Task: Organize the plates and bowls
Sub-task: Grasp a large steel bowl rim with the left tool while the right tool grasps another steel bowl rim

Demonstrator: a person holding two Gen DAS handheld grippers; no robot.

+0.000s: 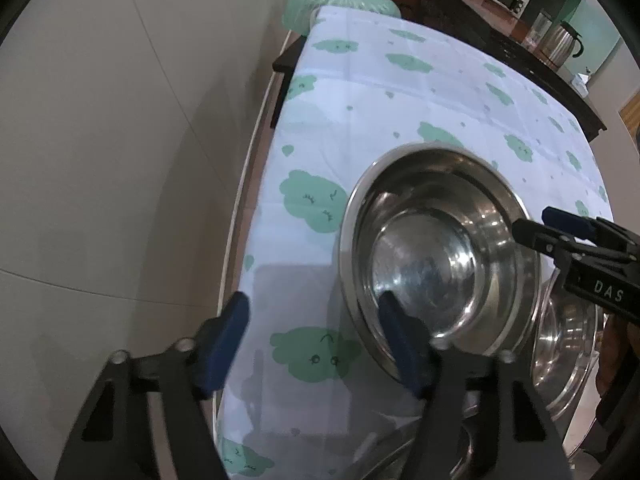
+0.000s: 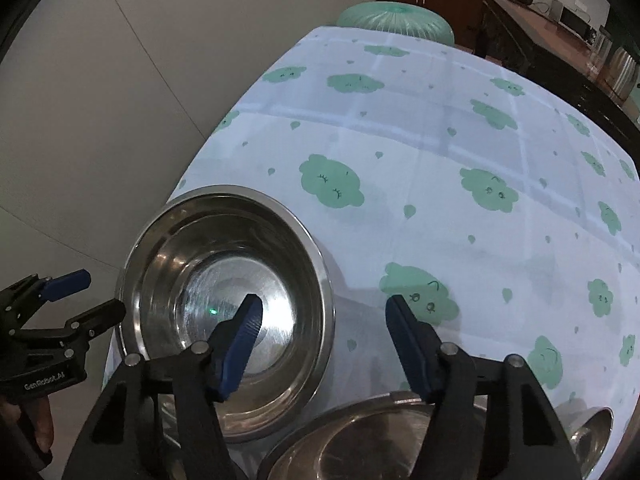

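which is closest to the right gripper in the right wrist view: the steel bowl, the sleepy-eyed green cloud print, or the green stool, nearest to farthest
From the right gripper:
1. Steel bowl, under its left finger, low left.
2. Sleepy-eyed cloud print, mid-cloth, ahead.
3. Green stool, beyond the table's far end.

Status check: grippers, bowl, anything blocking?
Left gripper and right gripper open, straddling opposite rims. Steel bowl unclamped on tablecloth. More steel dishes crowd the near edge.
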